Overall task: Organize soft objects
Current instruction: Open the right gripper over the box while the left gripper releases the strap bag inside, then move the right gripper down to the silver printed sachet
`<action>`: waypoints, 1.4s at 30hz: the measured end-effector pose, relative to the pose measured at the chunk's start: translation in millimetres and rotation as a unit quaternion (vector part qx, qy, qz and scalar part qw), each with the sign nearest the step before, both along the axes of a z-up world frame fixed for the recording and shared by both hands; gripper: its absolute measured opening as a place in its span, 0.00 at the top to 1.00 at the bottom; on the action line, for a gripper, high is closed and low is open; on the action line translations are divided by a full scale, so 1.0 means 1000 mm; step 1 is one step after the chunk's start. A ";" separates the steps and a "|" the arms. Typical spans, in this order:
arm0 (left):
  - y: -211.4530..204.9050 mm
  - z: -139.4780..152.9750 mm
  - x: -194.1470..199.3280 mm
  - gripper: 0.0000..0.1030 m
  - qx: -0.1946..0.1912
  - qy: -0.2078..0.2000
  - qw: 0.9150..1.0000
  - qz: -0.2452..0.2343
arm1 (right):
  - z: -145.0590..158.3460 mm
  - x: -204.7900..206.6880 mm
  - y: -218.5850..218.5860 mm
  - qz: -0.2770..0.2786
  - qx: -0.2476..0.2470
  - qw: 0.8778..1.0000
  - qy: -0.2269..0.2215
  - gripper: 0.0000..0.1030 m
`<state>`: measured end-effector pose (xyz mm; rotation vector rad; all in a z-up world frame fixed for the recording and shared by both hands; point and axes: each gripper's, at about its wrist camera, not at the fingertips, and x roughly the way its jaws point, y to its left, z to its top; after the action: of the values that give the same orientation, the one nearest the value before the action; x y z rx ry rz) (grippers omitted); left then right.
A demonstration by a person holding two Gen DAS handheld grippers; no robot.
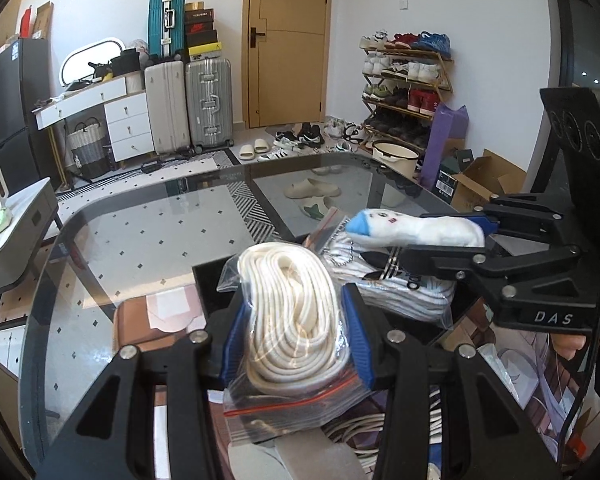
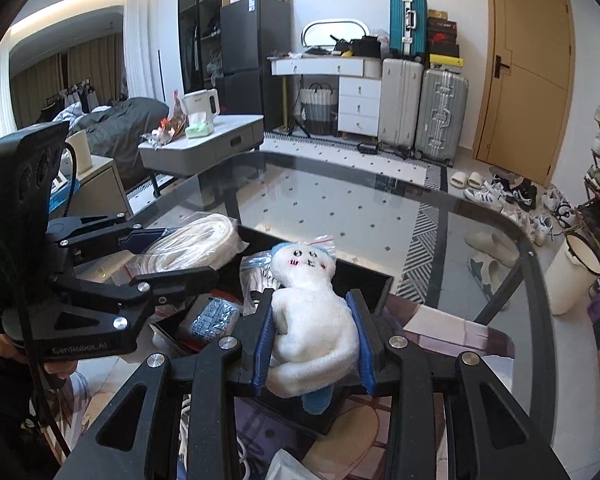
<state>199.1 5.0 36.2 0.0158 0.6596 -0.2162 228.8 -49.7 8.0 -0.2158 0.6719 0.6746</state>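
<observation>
My left gripper (image 1: 294, 304) is shut on a clear zip bag of coiled white rope (image 1: 292, 312), held above a black tray on the glass table (image 1: 140, 240). My right gripper (image 2: 312, 304) is shut on a white plush toy with blue trim (image 2: 308, 312). In the left wrist view the right gripper (image 1: 416, 240) holds the plush toy (image 1: 416, 228) over a bagged striped sock bundle (image 1: 396, 284). In the right wrist view the left gripper (image 2: 180, 252) and the rope bag (image 2: 192, 244) are at the left.
A black tray (image 2: 364, 276) sits on the glass table with a bagged sock (image 2: 256, 268) and a foil packet (image 2: 214, 316) in it. Loose cables and cloth lie near me. Suitcases (image 1: 188, 108), a shoe rack (image 1: 404, 84) and a door stand behind.
</observation>
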 end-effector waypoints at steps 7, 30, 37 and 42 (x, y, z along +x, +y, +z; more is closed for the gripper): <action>0.005 -0.006 0.003 0.57 -0.009 0.008 1.000 -0.001 | -0.011 0.016 0.020 0.018 -0.022 0.999 0.026 0.66; 0.006 -0.009 0.008 0.46 -0.011 0.016 1.000 -0.004 | -0.027 0.022 0.025 0.024 -0.047 0.999 0.006 0.60; 0.023 0.013 -0.020 0.00 -0.052 -0.040 0.997 0.029 | -0.009 0.001 0.008 0.012 -0.031 0.999 -0.031 0.17; 0.026 0.021 -0.041 0.00 -0.045 -0.051 0.997 0.030 | 0.000 -0.015 -0.013 -0.006 0.002 1.000 -0.022 0.01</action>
<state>157.9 30.8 57.5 -0.0780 0.5467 -0.1859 214.3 -62.6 7.6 -0.2216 0.6284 0.6585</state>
